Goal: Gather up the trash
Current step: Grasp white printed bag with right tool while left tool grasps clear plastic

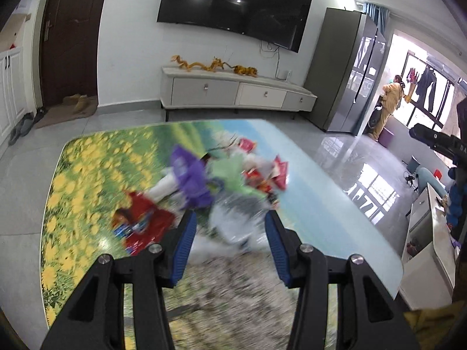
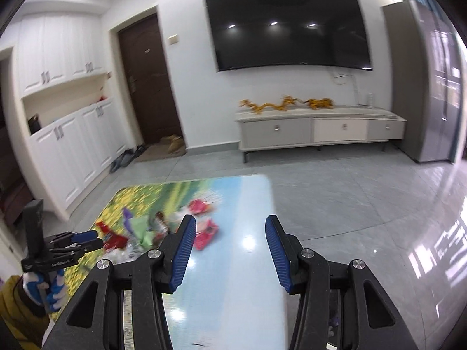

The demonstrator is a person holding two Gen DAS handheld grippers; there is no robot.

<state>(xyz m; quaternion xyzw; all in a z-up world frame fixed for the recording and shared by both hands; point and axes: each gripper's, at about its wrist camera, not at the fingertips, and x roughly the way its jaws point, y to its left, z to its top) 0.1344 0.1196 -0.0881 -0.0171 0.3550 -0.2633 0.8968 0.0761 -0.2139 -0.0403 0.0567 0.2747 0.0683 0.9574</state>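
Note:
A heap of trash lies on the table (image 1: pixel 335 204) with the printed flower landscape: a red wrapper (image 1: pixel 146 221), a purple one (image 1: pixel 189 175), a green one (image 1: pixel 230 172), red-and-white packets (image 1: pixel 271 175) and crumpled clear plastic (image 1: pixel 233 218). My left gripper (image 1: pixel 231 218) hovers over the near side of the heap, open, with nothing between its blue pads. In the right wrist view the same heap (image 2: pixel 146 230) is blurred, with pink-red packets (image 2: pixel 205 233) beside it. My right gripper (image 2: pixel 230 221) is open and empty above the table's pale blue part. The left gripper (image 2: pixel 90 239) shows there in a gloved hand (image 2: pixel 52 288).
A grey tiled floor (image 2: pixel 364 192) surrounds the table. At the far wall stand a low TV cabinet (image 1: pixel 233 90) under a television (image 1: pixel 233 3), a tall grey fridge (image 1: pixel 350 73), a brown door (image 2: pixel 146 81) with shoes, and white cupboards (image 2: pixel 76 148). A person (image 1: pixel 391 102) stands by the balcony.

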